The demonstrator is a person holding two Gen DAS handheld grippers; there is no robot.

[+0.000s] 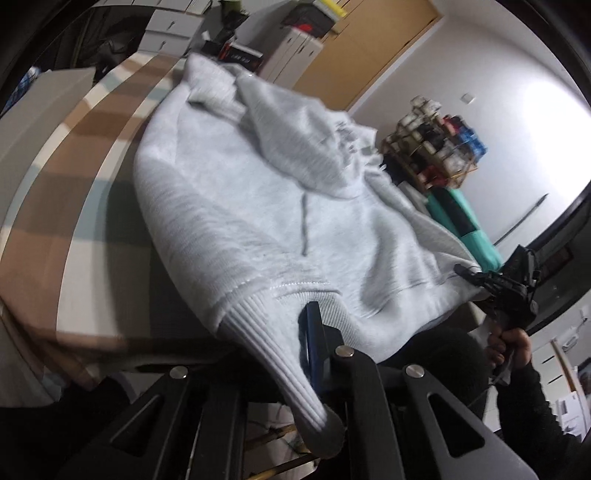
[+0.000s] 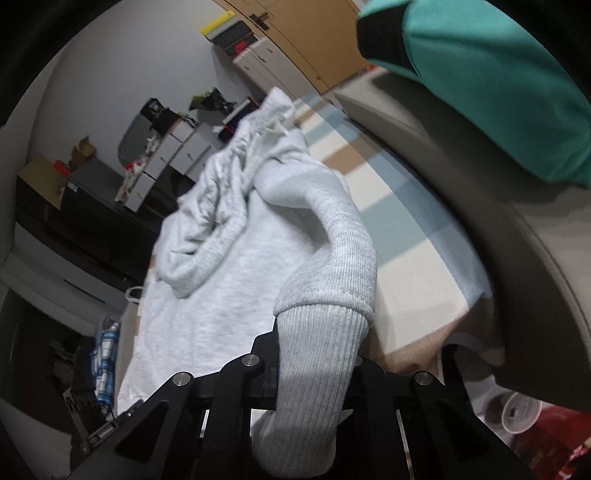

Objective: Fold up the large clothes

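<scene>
A light grey sweatshirt lies rumpled on a bed with a checked cover. In the left wrist view my left gripper is shut on a ribbed band of the garment, and the band's end droops toward the camera over the jaws. One blue-padded finger shows; cloth hides the other. In the right wrist view my right gripper is shut on the ribbed cuff of a sleeve that arches up from the sweatshirt. The right gripper also shows at the garment's right edge, held by a hand.
A teal and black cushion lies on a grey pad beside the bed, also seen as the cushion. A rack of spools stands behind it. White drawer boxes and a wooden wardrobe line the far wall.
</scene>
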